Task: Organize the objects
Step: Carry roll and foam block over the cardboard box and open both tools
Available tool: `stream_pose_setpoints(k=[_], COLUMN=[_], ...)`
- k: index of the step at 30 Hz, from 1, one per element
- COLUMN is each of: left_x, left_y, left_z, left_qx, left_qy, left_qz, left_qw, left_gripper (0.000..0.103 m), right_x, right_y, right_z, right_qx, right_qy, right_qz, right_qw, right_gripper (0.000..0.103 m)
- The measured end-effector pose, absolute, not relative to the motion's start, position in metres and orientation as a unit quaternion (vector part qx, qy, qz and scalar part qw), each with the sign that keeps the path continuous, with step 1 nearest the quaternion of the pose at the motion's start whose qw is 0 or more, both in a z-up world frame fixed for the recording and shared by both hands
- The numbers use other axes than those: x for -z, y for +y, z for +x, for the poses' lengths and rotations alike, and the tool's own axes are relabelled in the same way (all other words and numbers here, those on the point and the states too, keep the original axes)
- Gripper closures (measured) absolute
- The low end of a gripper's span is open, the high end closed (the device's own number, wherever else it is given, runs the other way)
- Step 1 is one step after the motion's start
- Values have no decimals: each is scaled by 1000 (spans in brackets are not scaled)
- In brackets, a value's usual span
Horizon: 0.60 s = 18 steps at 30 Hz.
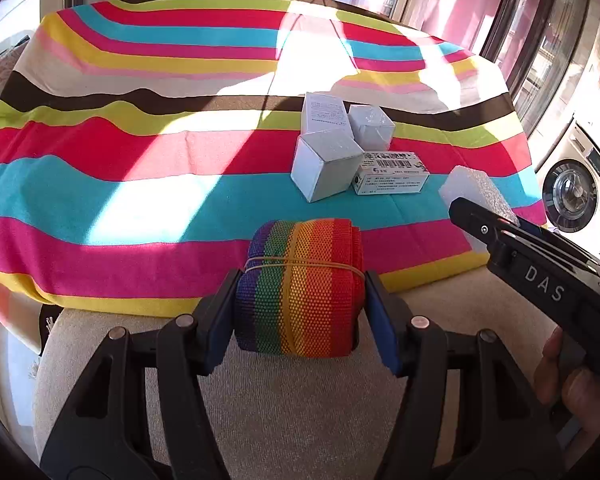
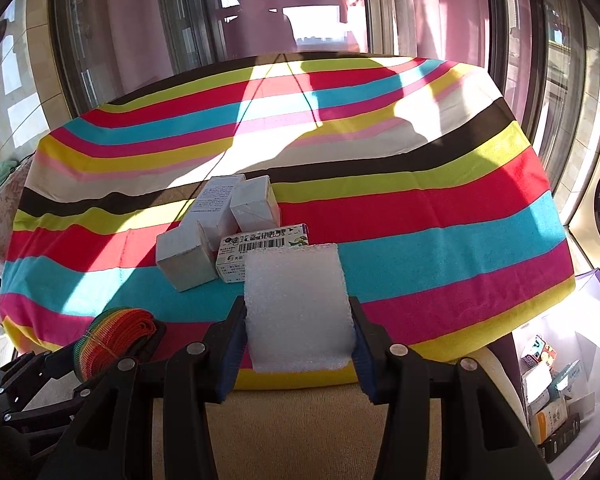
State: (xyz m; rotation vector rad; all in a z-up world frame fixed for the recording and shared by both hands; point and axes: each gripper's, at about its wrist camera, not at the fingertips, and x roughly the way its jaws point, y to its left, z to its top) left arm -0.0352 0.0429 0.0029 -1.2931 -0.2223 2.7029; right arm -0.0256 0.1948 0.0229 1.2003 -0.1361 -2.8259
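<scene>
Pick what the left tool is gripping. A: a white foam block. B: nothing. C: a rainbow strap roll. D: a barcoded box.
C: the left tool has its fingers closed on both sides of the strap roll; the foam block sits in the right tool.

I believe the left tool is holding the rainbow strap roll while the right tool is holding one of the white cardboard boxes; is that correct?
Not quite. The left tool does hold the rainbow strap roll, but the right tool is shut on a white foam block, not a cardboard box. The right wrist view shows the white boxes lying untouched on the striped cloth beyond it.
</scene>
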Motion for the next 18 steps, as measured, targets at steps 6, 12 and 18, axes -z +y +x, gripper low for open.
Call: stream_pose_setpoints(k=[6,12,18], left_x=[-3,-3,-6], left_y=[54,66,82], left_z=[-33,-32,-30], left_qx=[-896,-894,-893], left_qy=[-68,-65,-61], left_qz=[-431,-432,-428], left_qw=[82,100,123], left_gripper=[40,40,40], right_x=[-24,-25,-25], right_y=[209,229,253], right_z=[-14,-2,7], right_qx=[915,912,908], right_qy=[-46,-55,-58], right_qz=[400,405,414], right_qw=[20,0,-34], right_gripper=[55,55,55])
